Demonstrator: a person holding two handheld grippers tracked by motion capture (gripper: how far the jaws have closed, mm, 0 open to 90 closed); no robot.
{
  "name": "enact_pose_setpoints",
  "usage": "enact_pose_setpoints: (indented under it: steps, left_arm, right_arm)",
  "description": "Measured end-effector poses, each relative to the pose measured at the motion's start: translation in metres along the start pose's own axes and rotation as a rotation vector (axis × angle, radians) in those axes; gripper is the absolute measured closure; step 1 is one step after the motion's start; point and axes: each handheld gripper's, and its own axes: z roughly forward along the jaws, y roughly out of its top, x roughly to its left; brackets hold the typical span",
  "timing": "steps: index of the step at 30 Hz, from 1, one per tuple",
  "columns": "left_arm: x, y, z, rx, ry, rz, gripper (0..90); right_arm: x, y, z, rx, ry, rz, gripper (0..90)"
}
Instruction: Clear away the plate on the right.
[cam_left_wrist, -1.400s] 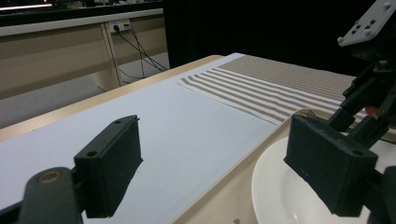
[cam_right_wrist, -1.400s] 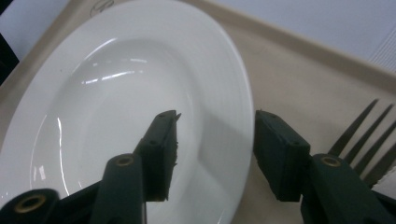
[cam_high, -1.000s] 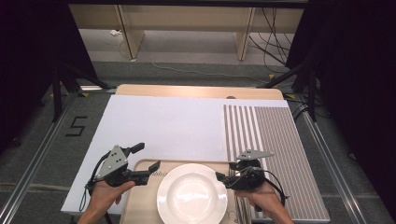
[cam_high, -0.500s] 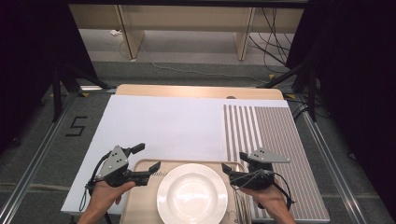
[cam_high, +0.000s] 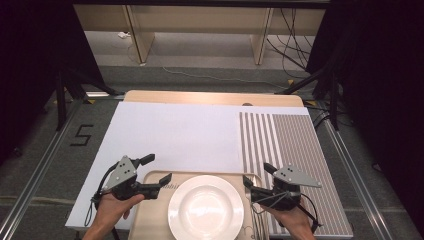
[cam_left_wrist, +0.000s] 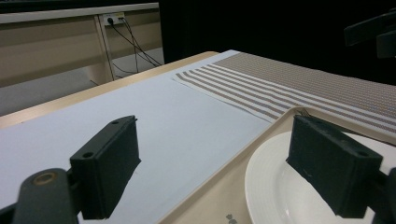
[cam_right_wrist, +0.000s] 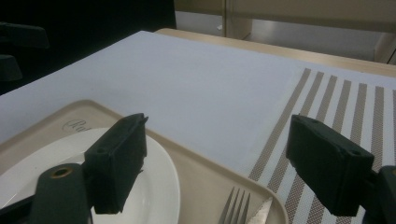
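We have the tray (cam_high: 150, 210) w/ plate (cam_high: 206, 210) at table's near edge; both grippers, left (cam_high: 159, 170) & right (cam_high: 256, 175), open, jaws just widening on right, nothing held. Unloading looks not yet begun.

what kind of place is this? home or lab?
Probably a lab recording rig, staged as a dining setup: black curtains flank the table, a floor marker "5" sits beside it, and a tray holds a white plate near a striped placemat.
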Motion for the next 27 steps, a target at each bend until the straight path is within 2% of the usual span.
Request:
enact_pose_setpoints:
  steps: [5,6,7,14,27]
  left_arm:
    - [0.0,0.0,0.0,-0.001,-0.001,0.0,15.8]
    - [0.0,0.0,0.0,-0.001,-0.002,0.001,15.8]
    - [0.0,0.0,0.0,0.0,-0.001,0.0,15.8]
    - [0.0,0.0,0.0,-0.002,0.0,0.001,15.8]
    - [0.0,0.0,0.0,-0.004,-0.002,0.0,15.8]
  right_arm:
    - [0.001,-0.002,-0.006,-0.009,-0.006,0.017,19.4]
    - [0.001,-0.004,-0.006,-0.026,-0.008,0.014,19.4]
    - [0.001,-0.004,-0.007,-0.015,-0.015,0.013,19.3]
    - [0.003,-0.007,-0.013,-0.031,-0.017,0.0,19.3]
    - [0.0,-0.007,-0.012,-0.04,-0.018,0.017,18.9]
